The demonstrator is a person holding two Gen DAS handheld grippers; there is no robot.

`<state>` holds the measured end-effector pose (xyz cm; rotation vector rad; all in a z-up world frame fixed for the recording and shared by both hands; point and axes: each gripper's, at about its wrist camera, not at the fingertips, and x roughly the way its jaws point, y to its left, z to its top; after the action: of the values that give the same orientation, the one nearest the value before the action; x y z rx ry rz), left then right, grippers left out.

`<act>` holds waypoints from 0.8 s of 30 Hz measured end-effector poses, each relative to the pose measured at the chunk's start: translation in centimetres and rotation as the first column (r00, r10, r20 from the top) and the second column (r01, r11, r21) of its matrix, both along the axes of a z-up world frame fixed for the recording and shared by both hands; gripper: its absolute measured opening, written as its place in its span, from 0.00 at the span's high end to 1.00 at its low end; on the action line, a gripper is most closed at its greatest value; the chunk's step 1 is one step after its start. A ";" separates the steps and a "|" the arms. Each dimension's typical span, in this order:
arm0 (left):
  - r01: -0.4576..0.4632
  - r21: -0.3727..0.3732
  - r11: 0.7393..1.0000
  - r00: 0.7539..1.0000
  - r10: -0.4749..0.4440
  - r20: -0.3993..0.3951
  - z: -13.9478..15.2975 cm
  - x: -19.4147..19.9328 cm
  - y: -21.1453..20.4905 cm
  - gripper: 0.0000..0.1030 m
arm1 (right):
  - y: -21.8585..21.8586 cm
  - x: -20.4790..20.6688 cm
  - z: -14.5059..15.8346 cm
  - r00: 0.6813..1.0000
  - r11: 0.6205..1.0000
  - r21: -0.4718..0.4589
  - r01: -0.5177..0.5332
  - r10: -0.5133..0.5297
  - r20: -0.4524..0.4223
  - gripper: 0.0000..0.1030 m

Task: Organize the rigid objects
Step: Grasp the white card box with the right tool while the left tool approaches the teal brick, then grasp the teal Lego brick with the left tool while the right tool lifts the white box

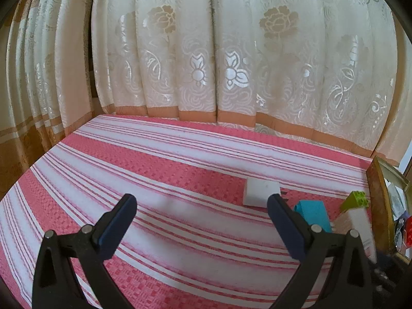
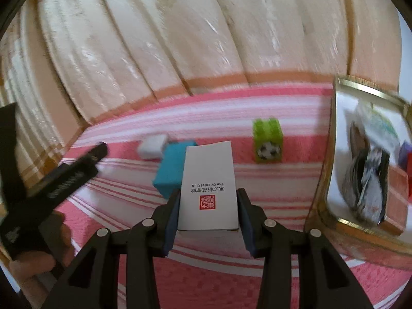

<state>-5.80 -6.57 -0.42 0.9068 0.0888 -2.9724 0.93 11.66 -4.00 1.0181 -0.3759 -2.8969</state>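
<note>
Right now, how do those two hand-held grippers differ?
The right hand-held gripper is clamped on a white box printed "The Oriental Club"; the left hand-held gripper holds nothing. The right one's jaws sit close together, the left one's spread wide. Both have black arms with dark blue pads, above the pink striped cloth.

Pink-and-white striped cloth (image 1: 180, 170) spans 6 to 9 o'clock; cream floral curtain (image 1: 231, 51) hangs at 12.

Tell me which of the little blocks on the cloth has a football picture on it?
The green block, standing apart near the tray. The blue block and white block show no picture.
</note>
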 end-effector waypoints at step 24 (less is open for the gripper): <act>0.209 0.031 0.977 0.959 -0.211 0.190 -2.7 -2.3 10.2 0.23 | 2.4 2.2 3.8 0.962 0.975 0.167 0.143 -0.097 -0.255 0.56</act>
<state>-8.10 3.62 -3.15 1.2764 0.0033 -3.0539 3.16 14.06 -0.19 0.6606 -0.1632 -3.1670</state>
